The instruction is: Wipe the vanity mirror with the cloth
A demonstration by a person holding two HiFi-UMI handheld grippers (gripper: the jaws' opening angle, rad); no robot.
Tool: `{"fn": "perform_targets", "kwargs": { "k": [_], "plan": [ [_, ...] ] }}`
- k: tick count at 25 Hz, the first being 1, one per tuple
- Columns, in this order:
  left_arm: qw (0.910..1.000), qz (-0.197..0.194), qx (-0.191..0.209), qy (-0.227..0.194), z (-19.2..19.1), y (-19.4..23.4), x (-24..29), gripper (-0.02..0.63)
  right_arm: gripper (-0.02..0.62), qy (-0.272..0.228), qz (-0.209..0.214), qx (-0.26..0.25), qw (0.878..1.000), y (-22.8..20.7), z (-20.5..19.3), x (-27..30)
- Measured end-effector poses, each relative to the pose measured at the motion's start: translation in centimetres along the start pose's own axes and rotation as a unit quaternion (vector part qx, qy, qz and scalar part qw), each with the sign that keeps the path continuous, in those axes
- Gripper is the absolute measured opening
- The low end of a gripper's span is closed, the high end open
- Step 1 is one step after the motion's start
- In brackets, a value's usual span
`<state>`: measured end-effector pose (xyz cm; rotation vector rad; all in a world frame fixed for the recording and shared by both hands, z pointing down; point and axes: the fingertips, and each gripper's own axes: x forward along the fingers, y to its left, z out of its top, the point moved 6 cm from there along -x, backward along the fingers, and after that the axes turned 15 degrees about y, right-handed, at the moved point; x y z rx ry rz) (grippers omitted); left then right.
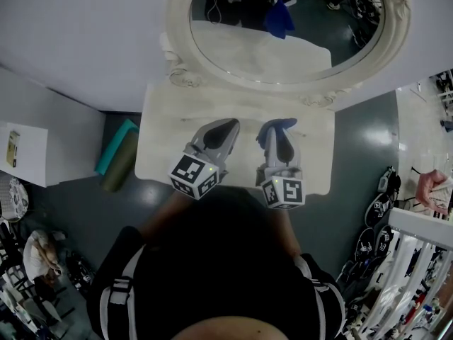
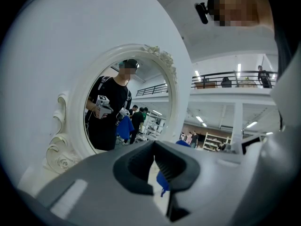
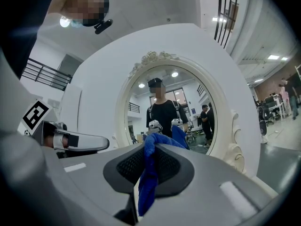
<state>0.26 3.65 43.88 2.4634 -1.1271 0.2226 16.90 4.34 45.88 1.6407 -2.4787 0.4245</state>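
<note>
Right gripper (image 3: 150,150): jaws clamped on the cloth (image 3: 146,185), which hangs in front of the mirror (image 3: 195,93), apart from the glass. Left gripper (image 2: 154,161): jaws together, nothing held, also before the mirror. Judged step: approach, with wiping not begun. Next move: press the cloth onto the glass.

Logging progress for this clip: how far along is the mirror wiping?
Done: the blue cloth is picked up, clamped in the right gripper. In hand: both grippers sit over the vanity top, short of the mirror; the left gripper is shut and empty. Left: all the wiping; the cloth isn't on the glass.
</note>
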Motion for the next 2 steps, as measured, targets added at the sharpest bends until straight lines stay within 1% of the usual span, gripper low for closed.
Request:
{"fn": "perform_targets", "kwargs": {
  "k": [2],
  "plan": [
    [1.0000,0.000,0.000,-0.001,0.09,0.08,0.01,0.006,0.035,0.000,0.000,0.000,1.000,0.03,0.02,0.13]
  ]
}}
